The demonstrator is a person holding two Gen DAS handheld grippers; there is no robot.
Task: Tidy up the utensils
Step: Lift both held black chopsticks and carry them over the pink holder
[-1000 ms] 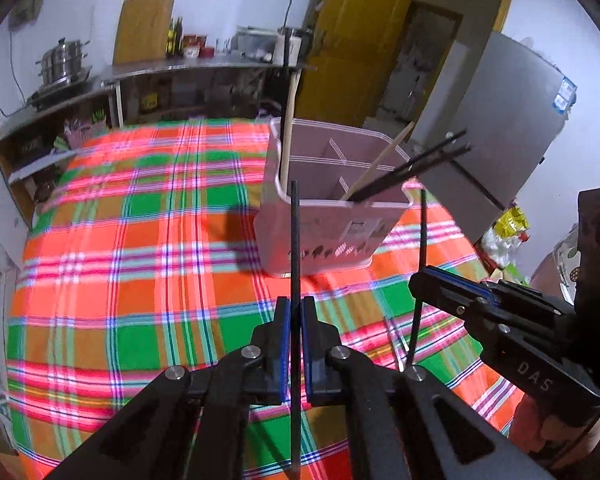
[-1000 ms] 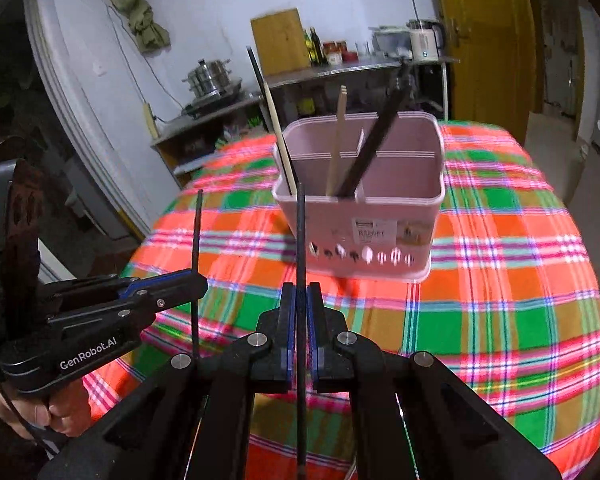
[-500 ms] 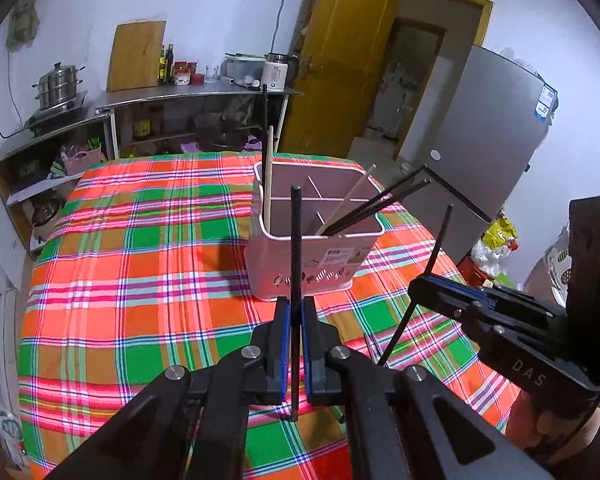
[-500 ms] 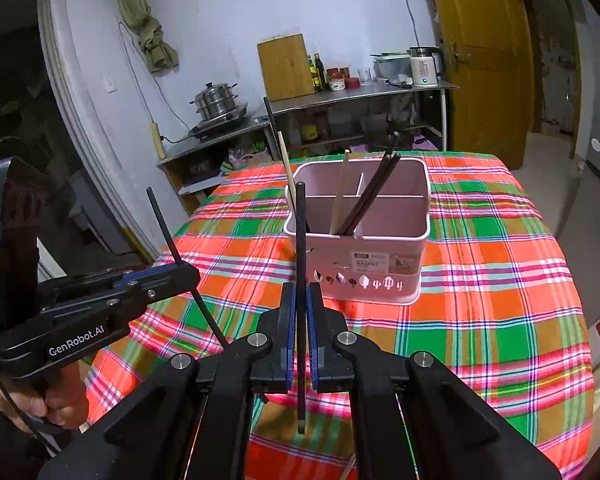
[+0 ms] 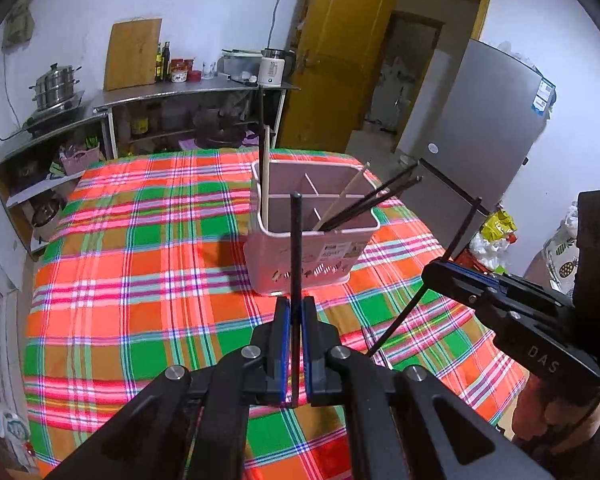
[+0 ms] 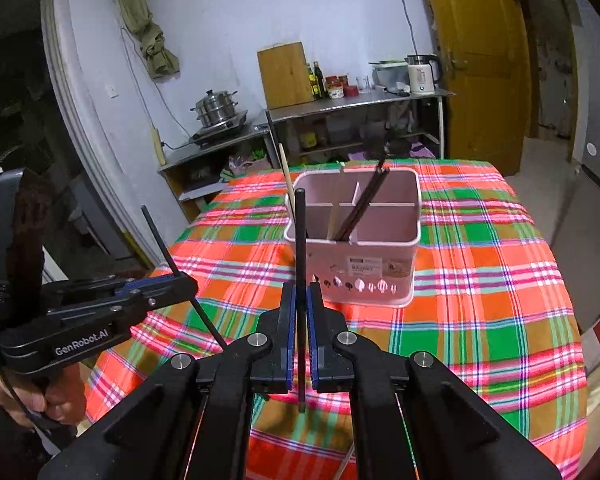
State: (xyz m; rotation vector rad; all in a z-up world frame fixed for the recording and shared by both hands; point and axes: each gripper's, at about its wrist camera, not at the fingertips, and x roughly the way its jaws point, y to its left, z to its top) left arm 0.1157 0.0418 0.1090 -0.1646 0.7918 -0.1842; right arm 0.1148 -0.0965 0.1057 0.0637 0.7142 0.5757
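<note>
A pink divided utensil basket (image 5: 312, 252) (image 6: 364, 268) stands on the plaid tablecloth (image 5: 140, 280), holding wooden and black chopsticks (image 5: 364, 204). My left gripper (image 5: 295, 344) is shut on a black chopstick (image 5: 296, 248) held upright, in front of the basket and above the cloth. My right gripper (image 6: 300, 340) is shut on another black chopstick (image 6: 300, 248), also upright. Each gripper appears in the other's view: the right one (image 5: 460, 280) with its chopstick tilted, the left one (image 6: 168, 284) likewise.
A steel counter (image 5: 180, 92) with pot, bottles, kettle and cutting board stands behind the table. A yellow door (image 5: 340, 52) and grey fridge (image 5: 480, 128) are to the right. One loose chopstick (image 6: 346, 460) lies on the cloth near the table's front edge.
Both grippers have risen and pulled back from the basket with their chopsticks, so the basket looks smaller and more of the room shows. The chopsticks stay clamped.
</note>
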